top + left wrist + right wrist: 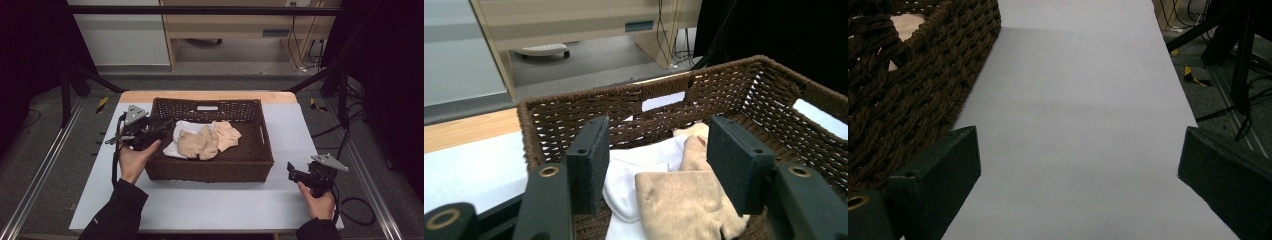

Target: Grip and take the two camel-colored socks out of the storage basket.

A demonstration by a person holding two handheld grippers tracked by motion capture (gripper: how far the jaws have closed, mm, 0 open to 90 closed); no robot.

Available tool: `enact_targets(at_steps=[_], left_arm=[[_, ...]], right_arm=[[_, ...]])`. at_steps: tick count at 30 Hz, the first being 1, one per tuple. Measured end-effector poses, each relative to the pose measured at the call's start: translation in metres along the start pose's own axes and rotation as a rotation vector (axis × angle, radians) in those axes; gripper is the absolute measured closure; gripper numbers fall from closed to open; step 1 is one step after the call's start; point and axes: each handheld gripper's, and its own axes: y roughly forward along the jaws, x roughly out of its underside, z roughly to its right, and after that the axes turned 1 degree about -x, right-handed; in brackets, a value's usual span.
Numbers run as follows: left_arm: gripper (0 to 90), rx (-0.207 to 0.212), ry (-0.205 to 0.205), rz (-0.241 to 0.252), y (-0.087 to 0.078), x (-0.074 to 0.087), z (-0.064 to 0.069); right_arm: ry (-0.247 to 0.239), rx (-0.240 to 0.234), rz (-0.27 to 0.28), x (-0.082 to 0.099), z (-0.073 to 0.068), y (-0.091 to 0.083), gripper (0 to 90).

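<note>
The left gripper (159, 125) is being held over the left rim of the brown woven basket (210, 171), its jaws spread wide and gripping nothing. The beige cloth (684, 200) is lying inside the basket, just ahead of and below those jaws, on top of a white cloth (644, 165). In the high view the beige cloth (206, 140) is stretching from the basket's middle toward its far right, so the nearer end is being faced by the left gripper. The right gripper (294, 175) is being rested on the table (1078, 100) beside the basket's right wall, also released and empty, so the left is judged far better placed for a grab.
</note>
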Motion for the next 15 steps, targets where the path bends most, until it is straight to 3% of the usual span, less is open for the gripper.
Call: enact_targets(at_steps=[6, 9, 15], left_arm=[[42.4, -0.012, 0.009, -0.012, 0.018, -0.003, 0.001], [41.9, -0.032, 0.034, -0.028, 0.026, -0.001, 0.002], [42.9, -0.023, 0.047, -0.060, 0.047, 0.004, 0.002]], right_arm=[[0.006, 0.006, 0.002, 0.000, 0.002, 0.000, 3.9], [0.001, 0.007, 0.006, 0.000, 0.002, 0.000, 3.9], [-0.008, 0.007, 0.005, 0.000, 0.001, 0.000, 3.9]])
